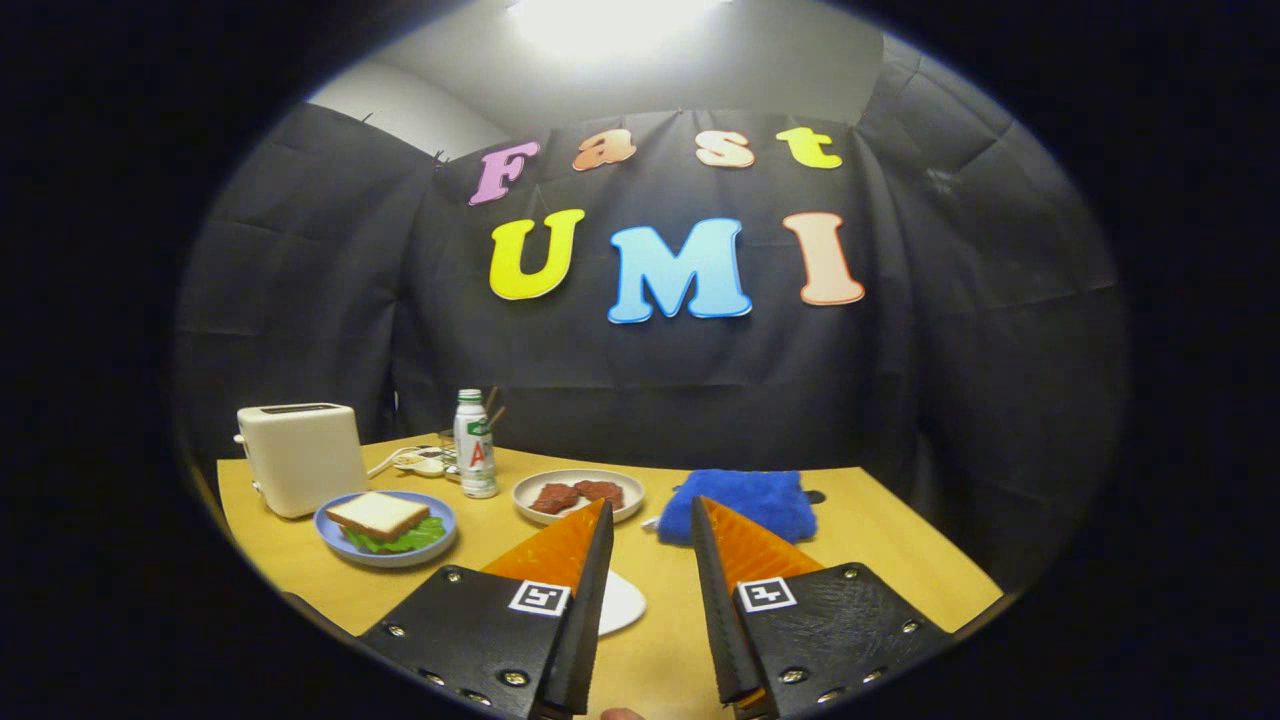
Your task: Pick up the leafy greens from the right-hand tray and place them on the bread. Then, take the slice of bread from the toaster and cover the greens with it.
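One slice of bread (377, 514) already covers the greens (400, 538) on the blue plate (340, 540) beyond the left finger, by the toaster (300, 457), so the sandwich looks finished, while the fingers (651, 535) stand apart, holding nothing.

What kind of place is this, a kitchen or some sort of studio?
Likely a staged booth dressed as a breakfast table, not a real kitchen: black cloth walls hang behind a wooden table holding a toaster and a sandwich. The open gripper holds nothing.
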`<action>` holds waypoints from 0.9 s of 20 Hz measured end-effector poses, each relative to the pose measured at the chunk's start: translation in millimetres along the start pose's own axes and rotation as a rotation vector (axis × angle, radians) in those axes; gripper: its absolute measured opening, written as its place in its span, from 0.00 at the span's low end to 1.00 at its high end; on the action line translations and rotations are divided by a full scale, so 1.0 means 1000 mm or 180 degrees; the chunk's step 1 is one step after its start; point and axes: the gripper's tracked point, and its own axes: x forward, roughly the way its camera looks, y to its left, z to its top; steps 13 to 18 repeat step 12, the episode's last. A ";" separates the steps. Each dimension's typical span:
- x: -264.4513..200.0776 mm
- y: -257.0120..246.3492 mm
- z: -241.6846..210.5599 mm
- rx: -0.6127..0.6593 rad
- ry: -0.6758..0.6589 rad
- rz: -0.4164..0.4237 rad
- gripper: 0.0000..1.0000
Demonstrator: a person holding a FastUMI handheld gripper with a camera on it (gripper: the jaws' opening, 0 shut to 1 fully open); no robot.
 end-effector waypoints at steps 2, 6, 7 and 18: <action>-0.022 -0.045 0.003 -0.0005 -0.0066 -0.0119 0.47; -0.040 -0.103 0.005 -0.0134 -0.0167 -0.0211 0.46; -0.044 -0.112 0.005 -0.0155 -0.0142 -0.0191 0.46; -0.040 -0.184 0.003 -0.0085 -0.0170 -0.0277 0.46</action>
